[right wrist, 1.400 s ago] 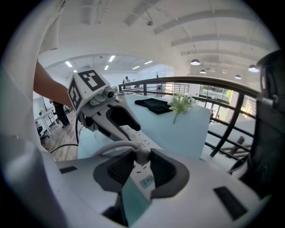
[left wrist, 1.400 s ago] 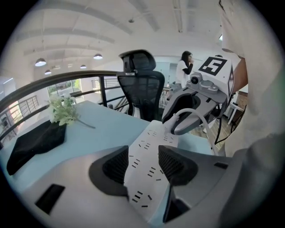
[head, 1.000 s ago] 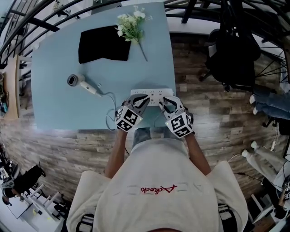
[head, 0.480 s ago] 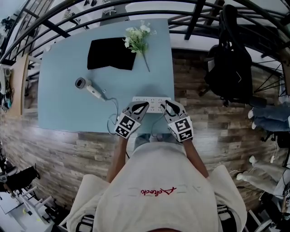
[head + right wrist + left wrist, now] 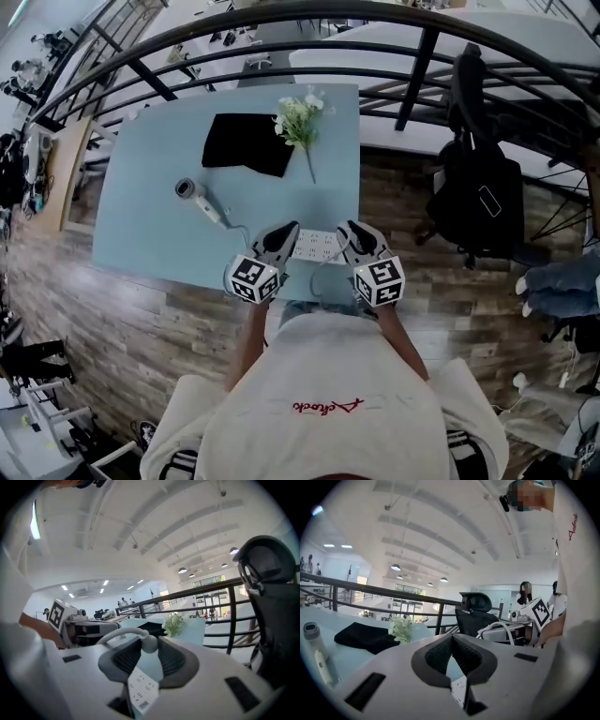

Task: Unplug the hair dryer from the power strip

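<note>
Unplugging: we are judging the pull done, the right gripper [image 5: 352, 234] clamping the rounded white plug [image 5: 149, 645] above the white plastic power strip [image 5: 314, 246].
Grey-and-white hair dryer [image 5: 195, 195]: lying on the light-blue table [image 5: 141, 225], well apart.
Left gripper [image 5: 284, 234]: jaws together, empty.
Next: carrying the plug clear.

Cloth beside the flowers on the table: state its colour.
The cloth is plain black, clearest in the head view.
</note>
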Demonstrator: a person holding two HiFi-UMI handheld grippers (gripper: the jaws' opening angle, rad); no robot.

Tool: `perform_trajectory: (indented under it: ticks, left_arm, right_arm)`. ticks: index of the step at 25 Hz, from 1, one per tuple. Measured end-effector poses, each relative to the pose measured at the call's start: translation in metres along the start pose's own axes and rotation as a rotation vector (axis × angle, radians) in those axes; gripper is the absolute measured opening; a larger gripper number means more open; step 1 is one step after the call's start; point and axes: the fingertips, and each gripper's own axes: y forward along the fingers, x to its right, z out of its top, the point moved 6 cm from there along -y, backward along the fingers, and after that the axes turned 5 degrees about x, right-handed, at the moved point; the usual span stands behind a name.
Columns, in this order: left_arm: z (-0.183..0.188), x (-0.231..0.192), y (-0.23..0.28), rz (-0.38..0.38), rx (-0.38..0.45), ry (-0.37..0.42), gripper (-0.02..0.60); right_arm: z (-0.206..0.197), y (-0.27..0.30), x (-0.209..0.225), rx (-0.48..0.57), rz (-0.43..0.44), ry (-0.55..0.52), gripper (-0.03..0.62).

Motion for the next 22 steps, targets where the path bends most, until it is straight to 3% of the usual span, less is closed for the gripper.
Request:
perform_trajectory:
  ticks: [5, 11, 22]
  left_arm:
    - [0.001, 0.016, -0.002, 0.048, 0.007, -0.003, 0.008]
    - [0.006, 0.017, 0.002, 0.039, 0.015, 0.014, 0.008]
    - [0.016, 0.002, -0.032, -0.080, 0.081, 0.018, 0.008]
  right_arm:
    - [0.011, -0.005, 0.005, 0.014, 0.041, -0.025, 0.123]
    - [0.022, -0.004, 0.007, 0.026, 0.042, -0.051, 0.123]
    - [0.025, -0.003, -0.046, 0.048, -0.042, -0.093, 0.123]
